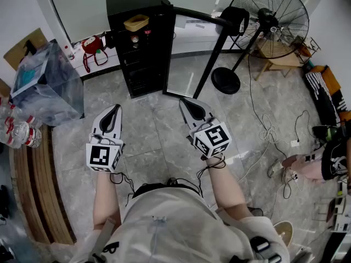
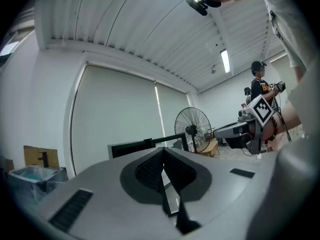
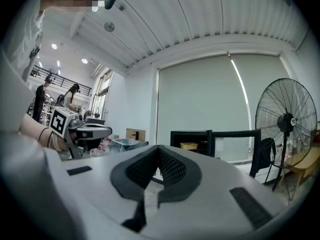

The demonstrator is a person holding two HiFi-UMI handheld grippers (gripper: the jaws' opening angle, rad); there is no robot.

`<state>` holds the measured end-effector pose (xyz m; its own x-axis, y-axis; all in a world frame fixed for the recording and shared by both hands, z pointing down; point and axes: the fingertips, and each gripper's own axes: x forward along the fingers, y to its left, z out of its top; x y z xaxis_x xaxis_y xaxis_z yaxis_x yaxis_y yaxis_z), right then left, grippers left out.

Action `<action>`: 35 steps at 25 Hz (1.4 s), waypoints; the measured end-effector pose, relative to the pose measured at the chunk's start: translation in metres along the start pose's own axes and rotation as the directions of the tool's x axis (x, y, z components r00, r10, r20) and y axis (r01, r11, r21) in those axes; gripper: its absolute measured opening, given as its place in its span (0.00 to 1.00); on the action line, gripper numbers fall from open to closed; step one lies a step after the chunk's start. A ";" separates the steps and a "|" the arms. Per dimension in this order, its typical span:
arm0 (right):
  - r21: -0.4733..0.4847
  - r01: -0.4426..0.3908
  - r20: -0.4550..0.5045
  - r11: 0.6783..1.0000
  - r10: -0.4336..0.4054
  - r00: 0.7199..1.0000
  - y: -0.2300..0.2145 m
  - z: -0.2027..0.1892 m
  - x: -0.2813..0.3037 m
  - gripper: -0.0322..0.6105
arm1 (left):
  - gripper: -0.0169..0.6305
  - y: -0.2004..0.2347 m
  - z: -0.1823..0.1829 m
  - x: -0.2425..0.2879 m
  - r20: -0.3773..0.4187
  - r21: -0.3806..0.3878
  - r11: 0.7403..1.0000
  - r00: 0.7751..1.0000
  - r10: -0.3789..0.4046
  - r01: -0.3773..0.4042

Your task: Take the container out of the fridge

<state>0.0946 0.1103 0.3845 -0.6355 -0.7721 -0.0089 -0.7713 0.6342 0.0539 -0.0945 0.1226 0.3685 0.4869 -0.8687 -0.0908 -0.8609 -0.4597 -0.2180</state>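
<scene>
Grey left gripper (image 1: 114, 111) jaws closed, empty; right gripper (image 1: 187, 104) jaws closed, empty

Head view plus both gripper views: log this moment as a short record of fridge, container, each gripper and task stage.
fridge: small black fridge, glass door swung open
container: yellow open-topped container on the top shelf inside, untouched
left gripper: jaws together, empty, short of the fridge
right gripper: jaws together, empty, short of the fridge
nearby: black pedestal fan right of the fridge
task stage: container not yet taken out
</scene>
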 end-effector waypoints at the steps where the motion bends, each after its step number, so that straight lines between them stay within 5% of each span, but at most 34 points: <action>1: 0.004 -0.002 -0.001 1.000 0.002 1.000 0.002 -0.002 -0.001 0.07 | 0.04 -0.001 -0.002 -0.003 -0.001 0.001 1.000 1.000 0.001 -0.001; 24: 0.044 -0.016 -0.012 0.999 0.016 1.000 0.003 -0.012 -0.005 0.07 | 0.04 -0.005 0.000 -0.010 0.012 0.000 1.000 1.000 0.019 -0.019; 25: 0.048 -0.015 -0.019 0.999 0.016 1.000 0.003 -0.014 -0.004 0.11 | 0.04 -0.005 0.000 -0.010 0.011 -0.003 1.000 1.000 0.018 -0.018; 27: 0.060 -0.010 -0.031 0.998 0.012 0.999 0.002 -0.017 -0.002 0.50 | 0.04 -0.007 -0.001 -0.010 0.011 -0.008 1.000 1.000 0.012 -0.012; 35: 0.068 0.022 -0.048 0.997 -0.019 0.999 -0.007 -0.022 -0.007 0.56 | 0.04 -0.017 -0.003 -0.007 0.012 -0.006 1.000 1.000 -0.001 0.001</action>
<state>0.1047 0.1103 0.4060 -0.6185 -0.7849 0.0384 -0.7857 0.6184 -0.0145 -0.0841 0.1359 0.3754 0.4893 -0.8661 -0.1027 -0.8615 -0.4616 -0.2117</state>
